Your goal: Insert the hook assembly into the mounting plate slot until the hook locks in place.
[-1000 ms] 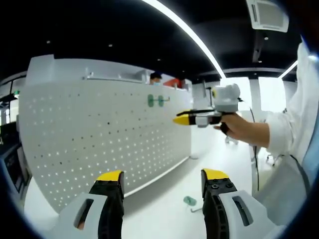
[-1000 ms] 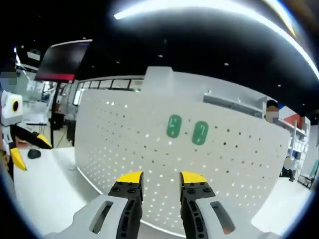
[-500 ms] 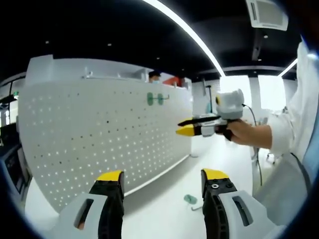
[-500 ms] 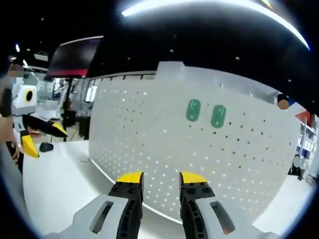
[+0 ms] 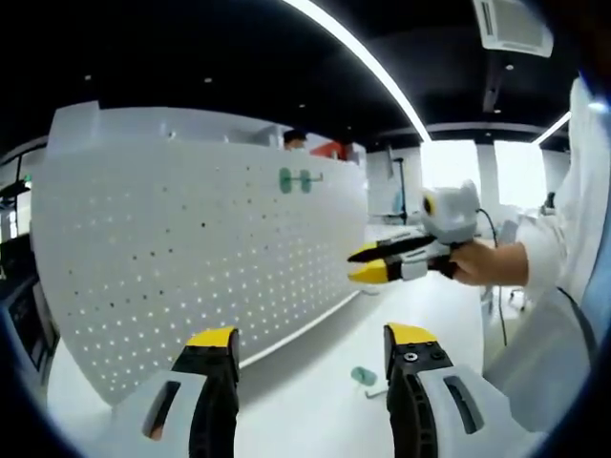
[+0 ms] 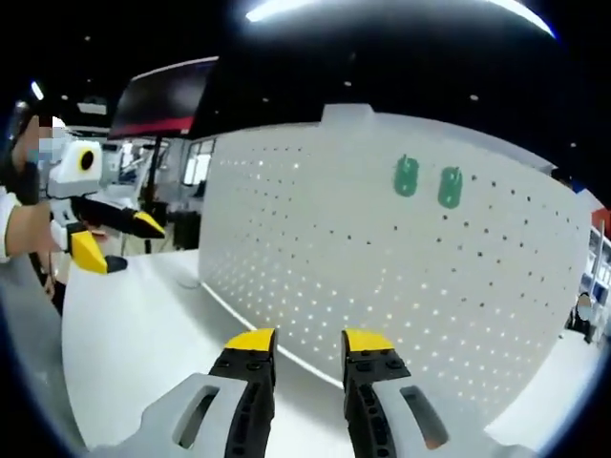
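A white pegboard (image 5: 191, 248) stands upright on the white table (image 5: 315, 401). Two green hook plates (image 5: 294, 179) sit side by side near its top, with a thin metal hook sticking out of the right one. The same plates (image 6: 428, 181) are high up in the right gripper view. A loose green hook assembly (image 5: 364, 378) lies on the table beyond my left gripper (image 5: 311, 336), which is open and empty. My right gripper (image 5: 368, 263), held by a hand, hovers in front of the board with its jaws slightly apart. In its own view, the right gripper (image 6: 308, 341) is open on nothing. The left gripper (image 6: 119, 239) appears at the far left.
A person's white sleeve (image 5: 563, 248) fills the right side. A dark monitor (image 6: 158, 100) hangs behind the board's left end. Dark equipment (image 5: 19, 315) stands past the board's left edge. Open table surface (image 6: 143, 324) lies in front of the board.
The right gripper has dropped lower and drawn back from the green plates, which now sit higher and farther right in its view. The left gripper has stayed in place.
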A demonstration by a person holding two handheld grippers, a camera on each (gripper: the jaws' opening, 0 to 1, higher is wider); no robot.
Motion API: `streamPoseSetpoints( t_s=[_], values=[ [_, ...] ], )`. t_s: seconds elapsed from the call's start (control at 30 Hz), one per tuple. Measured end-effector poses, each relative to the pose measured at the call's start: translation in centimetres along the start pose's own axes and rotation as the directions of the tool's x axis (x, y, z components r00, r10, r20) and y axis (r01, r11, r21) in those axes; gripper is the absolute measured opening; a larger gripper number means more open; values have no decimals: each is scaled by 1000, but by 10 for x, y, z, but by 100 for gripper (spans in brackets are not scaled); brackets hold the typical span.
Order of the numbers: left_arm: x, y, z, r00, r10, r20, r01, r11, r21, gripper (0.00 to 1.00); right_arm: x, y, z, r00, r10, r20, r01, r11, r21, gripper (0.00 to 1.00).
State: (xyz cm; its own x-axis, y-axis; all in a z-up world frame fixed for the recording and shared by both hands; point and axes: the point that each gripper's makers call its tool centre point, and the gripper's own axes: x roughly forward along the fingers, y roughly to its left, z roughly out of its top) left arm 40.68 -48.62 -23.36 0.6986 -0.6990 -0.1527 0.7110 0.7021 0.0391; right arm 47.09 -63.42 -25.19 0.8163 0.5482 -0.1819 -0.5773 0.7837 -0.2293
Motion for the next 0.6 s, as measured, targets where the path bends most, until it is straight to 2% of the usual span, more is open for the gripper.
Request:
streamPoseSetpoints(
  t_s=[0.17, 0.3, 0.47, 0.6],
  values=[
    [0, 1, -1, 1000, 1, -3, -1, 1000, 2, 63, 0, 10, -11, 999, 28, -19, -28, 1000, 4, 25],
    [0, 1, 0, 1000, 3, 0, -3, 1000, 1, 63, -1, 15, -12, 999, 44, -15, -44, 999, 8, 24],
    [1, -1, -2, 1000, -3, -8, 3, 1000, 5, 62, -4, 30, -20, 995, 97, -17, -97, 995, -1, 21],
    [2, -3, -4, 1000, -10, -15, 10, 1000, 4, 62, -6, 31, -25, 995, 101, -26, -101, 995, 3, 21]
  ],
)
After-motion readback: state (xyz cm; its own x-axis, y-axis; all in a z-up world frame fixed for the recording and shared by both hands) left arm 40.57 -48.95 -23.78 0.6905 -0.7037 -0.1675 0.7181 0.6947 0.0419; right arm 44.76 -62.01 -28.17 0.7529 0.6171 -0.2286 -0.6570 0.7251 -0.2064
